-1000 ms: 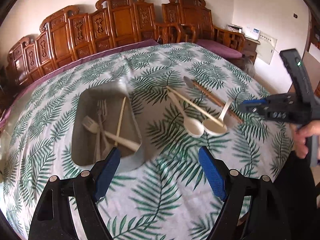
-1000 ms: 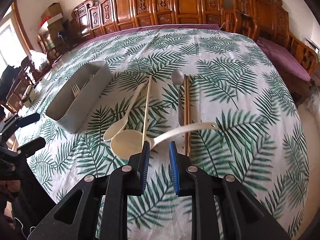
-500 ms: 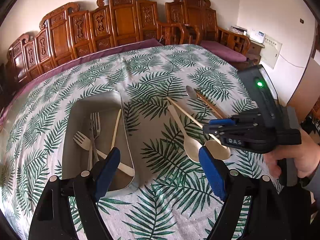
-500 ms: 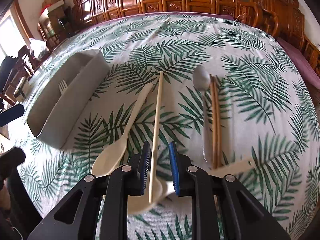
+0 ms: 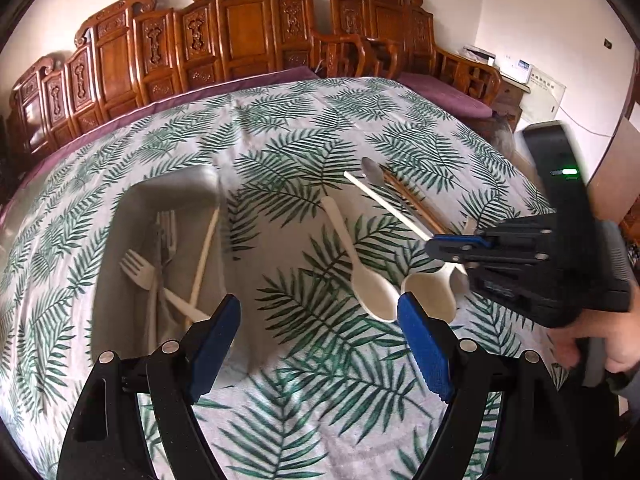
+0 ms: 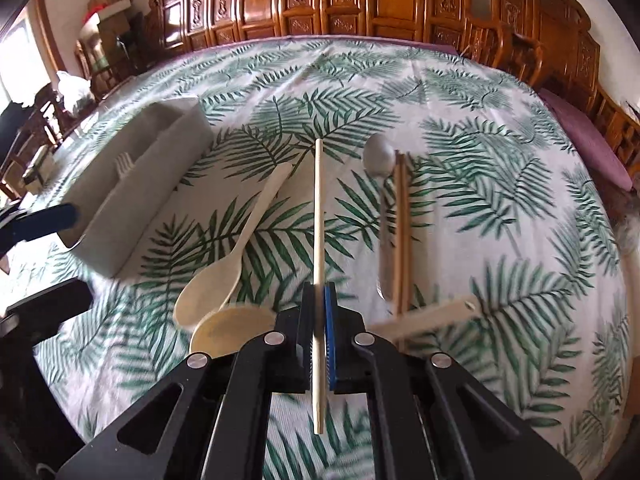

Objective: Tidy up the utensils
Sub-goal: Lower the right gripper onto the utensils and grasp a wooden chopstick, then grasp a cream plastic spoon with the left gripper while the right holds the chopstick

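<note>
Presently a pale chopstick (image 6: 319, 216) is gripped by the right tool (image 6: 319, 312), whose blue pads are pressed against it on both sides; the stick's long axis runs straight ahead along the fingers, most of its length reaching forward over the desk (image 6: 500, 184) and a short tail showing behind the pads. Whether its far tip is clear of the cloth cannot be told. The grey tray (image 6: 132, 200), where the forks (image 5: 140, 268) and a matching chopstick (image 5: 204, 252) already lie, is set to the left of the gripped stick, toward the desk's left edge, and its long axis lies roughly parallel to the stick. A sideways carry to the left with little turning is therefore judged to be what the coming move needs. The left tool (image 5: 318, 340) is held wide apart and empty, just above the tray's near end, so it is the nearer to the tray but carries nothing. Left on the desk beside the stick are a pale spoon (image 6: 224, 264), a ladle (image 6: 232, 332), a grey spoon (image 6: 380, 168) and a brown chopstick pair (image 6: 402, 232).
</note>
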A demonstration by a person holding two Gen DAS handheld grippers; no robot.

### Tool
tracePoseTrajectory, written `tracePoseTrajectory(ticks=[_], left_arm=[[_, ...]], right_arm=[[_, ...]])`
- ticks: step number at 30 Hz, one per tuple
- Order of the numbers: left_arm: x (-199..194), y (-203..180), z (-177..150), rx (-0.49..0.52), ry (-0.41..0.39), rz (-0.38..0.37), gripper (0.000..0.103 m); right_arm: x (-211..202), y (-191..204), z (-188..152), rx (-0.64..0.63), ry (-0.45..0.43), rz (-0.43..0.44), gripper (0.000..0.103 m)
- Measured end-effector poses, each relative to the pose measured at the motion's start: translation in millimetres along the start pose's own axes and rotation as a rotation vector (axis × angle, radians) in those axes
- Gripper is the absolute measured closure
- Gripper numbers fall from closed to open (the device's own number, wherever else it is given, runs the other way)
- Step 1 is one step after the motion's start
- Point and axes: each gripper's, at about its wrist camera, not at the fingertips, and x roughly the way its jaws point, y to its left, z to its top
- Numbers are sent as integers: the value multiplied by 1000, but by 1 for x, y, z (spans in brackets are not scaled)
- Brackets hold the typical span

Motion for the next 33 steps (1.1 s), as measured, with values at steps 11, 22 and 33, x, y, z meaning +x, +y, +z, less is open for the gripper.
tracePoseTrajectory(ticks=[11,22,33], left_arm=[[33,-27,23,10,43,-7,40],[85,-32,40,-24,144,26,62],[105,-40,43,5,204,56,66]], right_arm=[[-45,-23,-17,24,-54,38,97],[-51,-48,-14,87,-69,49,97],[-47,-56,-14,112,-61,58,97]])
